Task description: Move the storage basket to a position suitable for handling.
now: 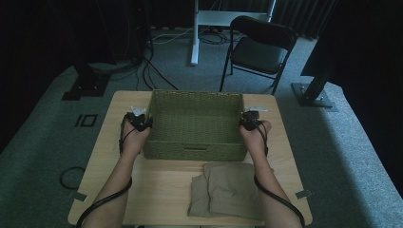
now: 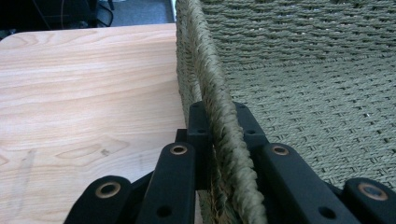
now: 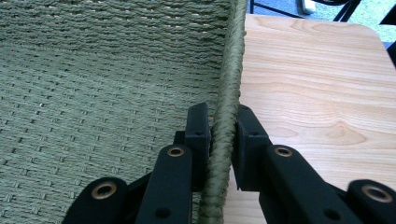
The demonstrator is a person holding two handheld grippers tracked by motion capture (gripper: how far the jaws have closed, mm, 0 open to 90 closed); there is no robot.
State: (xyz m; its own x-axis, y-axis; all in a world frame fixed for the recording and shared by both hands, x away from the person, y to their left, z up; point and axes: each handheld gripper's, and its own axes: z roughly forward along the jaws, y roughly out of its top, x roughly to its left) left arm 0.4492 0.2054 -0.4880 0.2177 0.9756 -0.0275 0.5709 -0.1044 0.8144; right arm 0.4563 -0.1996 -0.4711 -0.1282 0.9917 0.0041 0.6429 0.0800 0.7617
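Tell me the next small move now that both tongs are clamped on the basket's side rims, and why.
Probably lift the green woven basket straight up a little, both hands together and level. The left tongs pinch its left rim and the right tongs pinch its right rim, so the grip looks even. The basket looks empty, and folded beige cloth lies on the table just in front of it.

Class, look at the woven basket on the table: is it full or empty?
Empty. The basket shows only bare woven floor inside, in the high view and both gripper views; the folded cloth lies outside, on the table.
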